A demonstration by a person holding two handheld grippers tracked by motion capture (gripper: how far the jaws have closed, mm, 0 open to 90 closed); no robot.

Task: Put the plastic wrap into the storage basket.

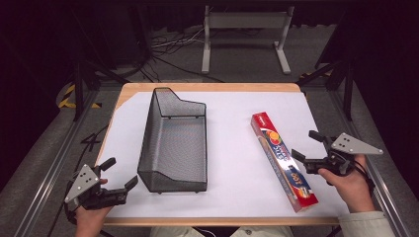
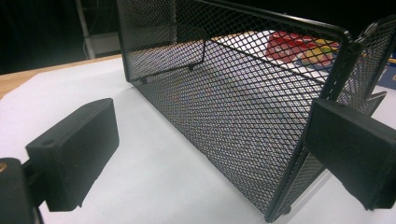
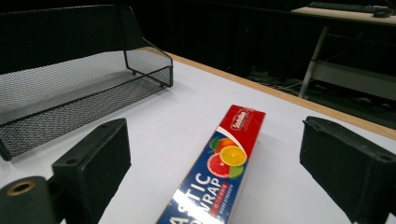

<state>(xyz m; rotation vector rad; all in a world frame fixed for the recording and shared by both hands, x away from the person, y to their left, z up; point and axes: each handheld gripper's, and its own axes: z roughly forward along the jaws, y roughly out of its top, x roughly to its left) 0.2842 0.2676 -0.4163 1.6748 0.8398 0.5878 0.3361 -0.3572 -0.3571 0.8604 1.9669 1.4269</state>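
Observation:
A black wire-mesh basket (image 1: 149, 136) stands empty on the white sheet, left of the middle. A long red and blue plastic wrap box (image 1: 282, 159) lies flat to its right, running from far to near. My right gripper (image 1: 307, 145) is just right of the box with its jaws wide open. In the right gripper view the box (image 3: 219, 172) lies between and below the open jaws of that gripper (image 3: 224, 163), untouched. My left gripper (image 1: 119, 174) stands open beside the basket's near left corner. In the left gripper view that corner (image 2: 299, 140) sits between its jaws, which do not press on it.
The white sheet (image 1: 232, 148) covers a wooden table whose edge (image 1: 207, 87) shows at the far side. Metal rails run along both sides of the table. A grey stand (image 1: 244, 29) and cables sit on the floor beyond.

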